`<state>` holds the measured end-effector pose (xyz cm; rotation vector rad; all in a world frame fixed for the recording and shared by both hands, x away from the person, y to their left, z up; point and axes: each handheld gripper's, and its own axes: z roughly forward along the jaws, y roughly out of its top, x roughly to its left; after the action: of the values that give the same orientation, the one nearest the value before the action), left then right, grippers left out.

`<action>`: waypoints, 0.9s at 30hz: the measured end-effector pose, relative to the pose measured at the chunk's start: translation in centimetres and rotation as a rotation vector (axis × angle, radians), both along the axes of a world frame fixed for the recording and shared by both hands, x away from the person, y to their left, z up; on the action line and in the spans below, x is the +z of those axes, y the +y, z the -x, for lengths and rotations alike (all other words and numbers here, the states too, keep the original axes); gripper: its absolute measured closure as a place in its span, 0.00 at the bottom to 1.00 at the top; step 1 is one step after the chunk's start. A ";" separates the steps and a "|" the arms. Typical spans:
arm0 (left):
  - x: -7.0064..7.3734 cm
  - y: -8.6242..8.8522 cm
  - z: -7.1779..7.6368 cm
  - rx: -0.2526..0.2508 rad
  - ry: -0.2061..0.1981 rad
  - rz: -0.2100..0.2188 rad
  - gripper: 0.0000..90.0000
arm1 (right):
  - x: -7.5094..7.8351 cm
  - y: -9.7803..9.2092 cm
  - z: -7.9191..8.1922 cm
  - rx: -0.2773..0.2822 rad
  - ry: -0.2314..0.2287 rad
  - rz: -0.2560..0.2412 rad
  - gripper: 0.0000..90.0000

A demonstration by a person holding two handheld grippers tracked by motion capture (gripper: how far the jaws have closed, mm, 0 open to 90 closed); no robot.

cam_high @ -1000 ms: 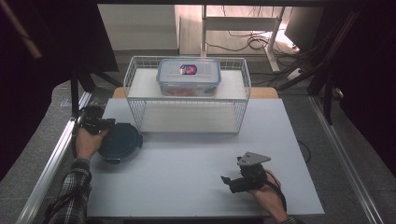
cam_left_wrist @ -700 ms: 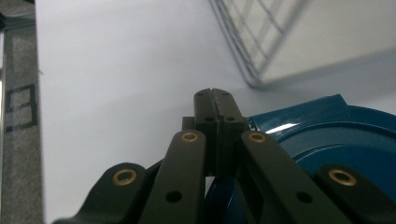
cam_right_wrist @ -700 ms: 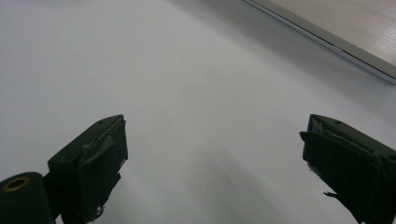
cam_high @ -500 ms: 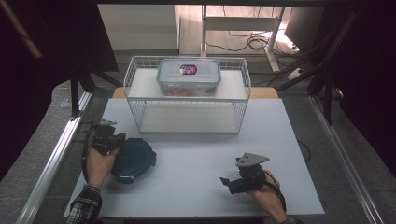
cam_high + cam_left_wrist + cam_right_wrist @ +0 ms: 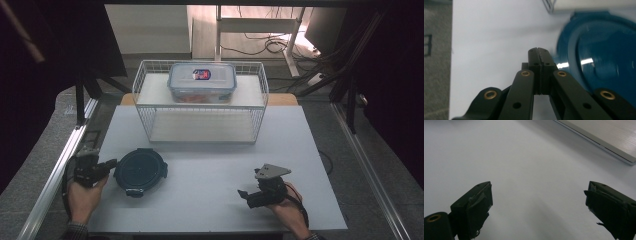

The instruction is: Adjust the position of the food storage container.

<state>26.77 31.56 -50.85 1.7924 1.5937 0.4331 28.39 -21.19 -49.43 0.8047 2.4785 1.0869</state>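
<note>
A round dark blue lid (image 5: 141, 171) lies flat on the white table (image 5: 210, 160) at the near left. My left gripper (image 5: 112, 163) sits just left of it and points right, with its tips at the lid's left rim. In the left gripper view the jaws (image 5: 539, 50) are pressed together with nothing between them, and the blue lid (image 5: 599, 62) lies to their right. My right gripper (image 5: 243, 194) rests at the near right, pointing left. Its open jaws (image 5: 539, 202) hang over bare table.
A white wire rack (image 5: 200, 107) stands at the back middle of the table. A clear lidded container (image 5: 202, 81) sits on its top shelf. A metal rail (image 5: 60, 165) runs along the table's left side. Cables lie on the floor beyond.
The blue lid and my left gripper have moved toward the near edge and to the right. The gripper now sits left of the lid, not over it. The right gripper has stayed put.
</note>
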 end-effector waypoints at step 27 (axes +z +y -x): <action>0.0 -9.5 -0.5 -0.225 0.003 0.058 1.00 | -0.7 -0.2 -0.7 -0.025 0.034 0.006 0.08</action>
<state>27.23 22.04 -50.82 1.9013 1.3723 0.2762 29.09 -21.42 -50.17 0.8571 2.4911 1.0657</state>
